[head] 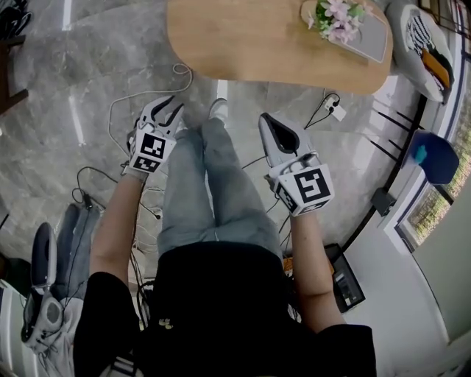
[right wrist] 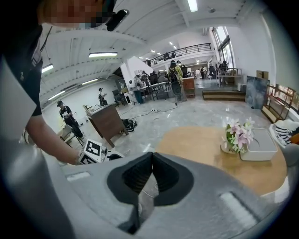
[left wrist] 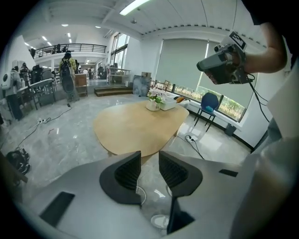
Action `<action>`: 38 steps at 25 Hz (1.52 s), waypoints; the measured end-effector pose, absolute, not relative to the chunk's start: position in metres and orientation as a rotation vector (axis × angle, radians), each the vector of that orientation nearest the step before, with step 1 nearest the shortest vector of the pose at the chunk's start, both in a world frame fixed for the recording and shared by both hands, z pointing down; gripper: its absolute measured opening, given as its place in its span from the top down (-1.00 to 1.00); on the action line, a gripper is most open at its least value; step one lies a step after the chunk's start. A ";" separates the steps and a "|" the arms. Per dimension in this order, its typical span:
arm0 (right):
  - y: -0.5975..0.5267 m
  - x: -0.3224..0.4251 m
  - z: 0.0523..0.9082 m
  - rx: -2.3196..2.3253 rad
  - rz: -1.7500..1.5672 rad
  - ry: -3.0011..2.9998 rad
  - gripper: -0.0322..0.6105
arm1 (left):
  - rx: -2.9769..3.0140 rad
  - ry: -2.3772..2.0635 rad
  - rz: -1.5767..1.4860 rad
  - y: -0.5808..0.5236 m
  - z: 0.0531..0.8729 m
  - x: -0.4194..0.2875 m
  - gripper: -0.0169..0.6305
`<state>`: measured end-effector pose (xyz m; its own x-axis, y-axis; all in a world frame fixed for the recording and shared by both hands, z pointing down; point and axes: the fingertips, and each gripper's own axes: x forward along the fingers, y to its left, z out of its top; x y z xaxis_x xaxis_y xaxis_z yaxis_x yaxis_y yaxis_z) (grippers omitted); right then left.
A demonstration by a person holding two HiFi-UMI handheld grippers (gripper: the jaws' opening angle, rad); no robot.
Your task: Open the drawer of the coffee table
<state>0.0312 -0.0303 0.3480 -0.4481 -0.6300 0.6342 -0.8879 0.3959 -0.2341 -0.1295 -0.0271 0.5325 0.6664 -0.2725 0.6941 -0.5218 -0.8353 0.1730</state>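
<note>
The coffee table (head: pixel 280 44) is a rounded light-wood top on the grey marble floor, at the top of the head view; no drawer shows in any view. My left gripper (head: pixel 175 103) hangs short of the table's near edge, over the person's left leg. Its jaws stand apart with nothing between them (left wrist: pixel 149 161), and the table (left wrist: pixel 135 128) lies ahead of them. My right gripper (head: pixel 266 119) is held on the other side of the legs, shut and empty (right wrist: pixel 151 156), with the table (right wrist: pixel 205 144) ahead and to its right.
On the table's far end stand pink flowers (head: pixel 337 18) and a white box (head: pixel 368 37). Cables and a power strip (head: pixel 337 110) lie on the floor near the table. A blue chair (head: pixel 434 154) stands at the right by the window. People and desks are far off.
</note>
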 end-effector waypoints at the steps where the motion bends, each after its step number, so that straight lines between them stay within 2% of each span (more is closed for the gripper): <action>1: -0.031 0.033 0.356 1.296 0.776 -2.210 0.91 | 2.515 -0.625 0.984 -0.026 0.546 -0.129 0.56; 7: -0.032 0.044 0.395 1.283 0.792 -2.218 0.91 | 2.515 -0.568 1.074 -0.024 0.607 -0.119 0.43; 17: -0.027 0.051 0.474 1.274 0.834 -2.222 0.91 | 2.488 -0.600 1.033 -0.047 0.689 -0.099 0.34; 24: -0.008 0.058 0.507 1.291 0.885 -2.203 0.91 | 2.496 -0.618 1.027 -0.050 0.744 -0.087 0.19; 38: 0.011 0.080 0.543 1.345 0.982 -2.135 0.91 | 2.590 -0.592 0.972 -0.070 0.782 -0.045 0.21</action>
